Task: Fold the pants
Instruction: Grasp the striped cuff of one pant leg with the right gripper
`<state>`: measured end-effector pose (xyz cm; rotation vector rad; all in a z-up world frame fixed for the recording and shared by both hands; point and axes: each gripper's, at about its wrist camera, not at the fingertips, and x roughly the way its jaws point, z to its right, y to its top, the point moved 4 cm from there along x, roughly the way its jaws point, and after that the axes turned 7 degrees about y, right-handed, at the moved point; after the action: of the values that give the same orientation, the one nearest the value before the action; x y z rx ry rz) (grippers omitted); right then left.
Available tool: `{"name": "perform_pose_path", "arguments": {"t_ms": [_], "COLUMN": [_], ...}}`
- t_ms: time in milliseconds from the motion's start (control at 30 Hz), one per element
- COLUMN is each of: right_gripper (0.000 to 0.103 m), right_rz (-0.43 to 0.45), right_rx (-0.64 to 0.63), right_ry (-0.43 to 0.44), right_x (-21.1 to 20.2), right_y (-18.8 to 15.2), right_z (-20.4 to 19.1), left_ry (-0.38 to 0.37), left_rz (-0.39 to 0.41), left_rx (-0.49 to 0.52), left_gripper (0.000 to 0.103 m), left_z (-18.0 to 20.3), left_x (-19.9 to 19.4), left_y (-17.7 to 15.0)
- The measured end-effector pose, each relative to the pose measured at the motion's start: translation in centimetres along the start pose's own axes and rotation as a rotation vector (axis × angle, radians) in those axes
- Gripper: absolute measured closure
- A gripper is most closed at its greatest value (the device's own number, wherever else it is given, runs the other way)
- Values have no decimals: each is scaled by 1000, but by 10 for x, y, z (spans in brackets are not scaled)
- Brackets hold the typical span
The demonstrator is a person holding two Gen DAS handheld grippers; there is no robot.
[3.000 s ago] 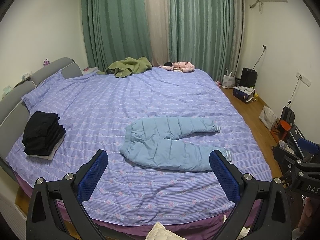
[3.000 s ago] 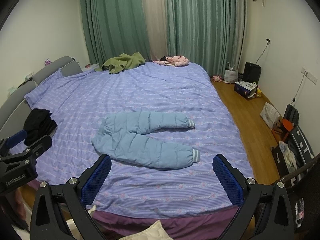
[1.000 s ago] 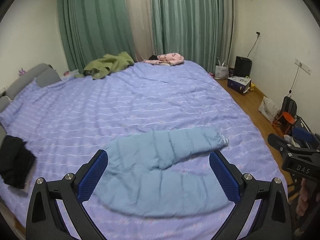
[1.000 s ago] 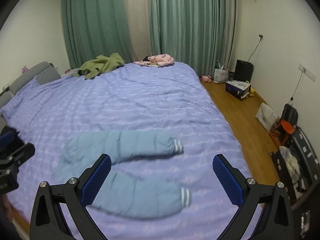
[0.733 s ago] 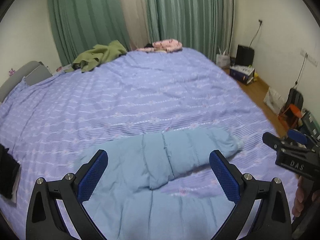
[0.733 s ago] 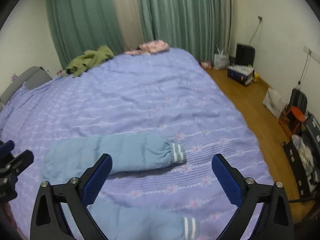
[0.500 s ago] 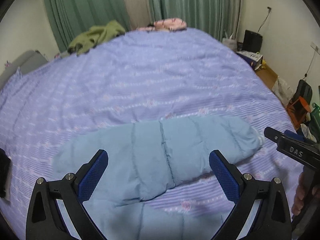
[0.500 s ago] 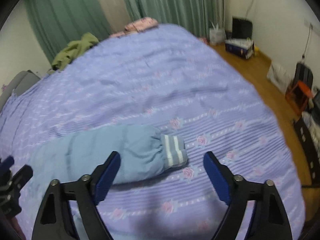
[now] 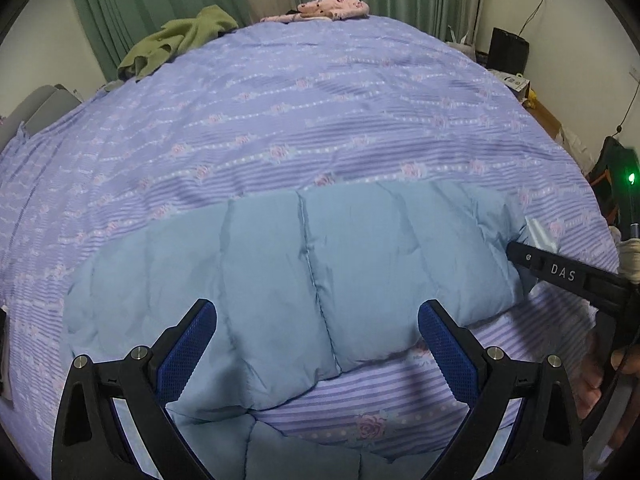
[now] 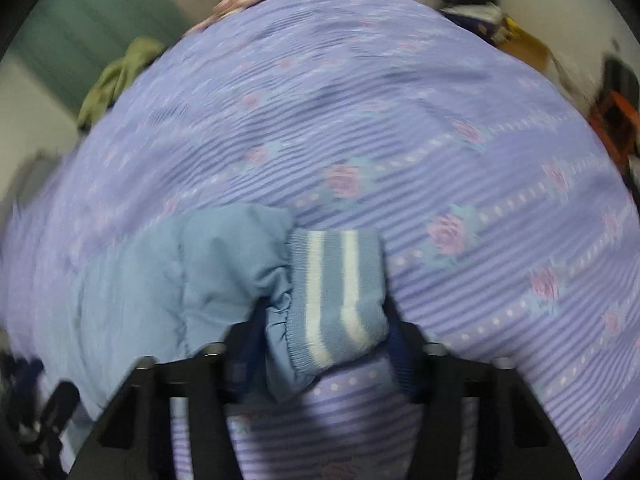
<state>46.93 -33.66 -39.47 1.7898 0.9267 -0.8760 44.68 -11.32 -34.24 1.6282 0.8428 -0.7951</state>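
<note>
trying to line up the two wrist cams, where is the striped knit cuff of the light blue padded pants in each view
Left wrist view: the striped knit cuff of the light blue padded pants sits at the far right, mostly hidden behind the right gripper.
Right wrist view: the cuff is low at centre, between the right gripper's closing jaws.
Shared landmark: the crumpled green garment at the upper left, far side of the purple floral bedspread.

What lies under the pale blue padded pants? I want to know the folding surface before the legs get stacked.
The pale blue quilted pants lie on the purple striped, rose-patterned bed cover, which shows all around them. Whatever sits directly beneath the padding is covered.
</note>
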Motion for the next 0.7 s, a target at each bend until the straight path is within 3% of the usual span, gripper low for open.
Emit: {"name": "perform_pose_path", "arguments": {"t_ms": [67, 100, 200, 267, 333, 367, 400, 533, 700], "right_gripper": [74, 76, 77, 74, 60, 46, 38, 33, 33], "right_rz": [9, 50, 202, 200, 161, 150, 149, 235, 280], "right_rx": [-122, -211, -445, -496, -497, -484, -461, -287, -167], "right_ry": [-44, -108, -278, -328, -367, -387, -408, -346, -203], "right_x": [-7, -17, -44, -38, -25, -21, -23, -74, -147], "right_y": [1, 3, 9, 14, 17, 17, 18, 13, -36], "right_z": [-17, -28, -59, -64, -57, -52, -45, -19, 4], "left_ry": [-2, 3, 25, 37, 39, 39, 39, 22, -10], "left_rz": [6, 17, 59, 61, 45, 42, 44, 51, 92], "left_rx": [8, 16, 46, 53, 40, 33, 26, -4, -1], "left_gripper": [1, 1, 1, 1, 1, 1, 1, 1, 1], "left_z": [0, 0, 0, 1, -2, -4, -6, -13, -16], "left_x": [-1, -2, -6, -5, -3, -3, -4, -17, -56], "left_y": [-1, -1, 2, 3, 3, 3, 3, -3, -25]}}
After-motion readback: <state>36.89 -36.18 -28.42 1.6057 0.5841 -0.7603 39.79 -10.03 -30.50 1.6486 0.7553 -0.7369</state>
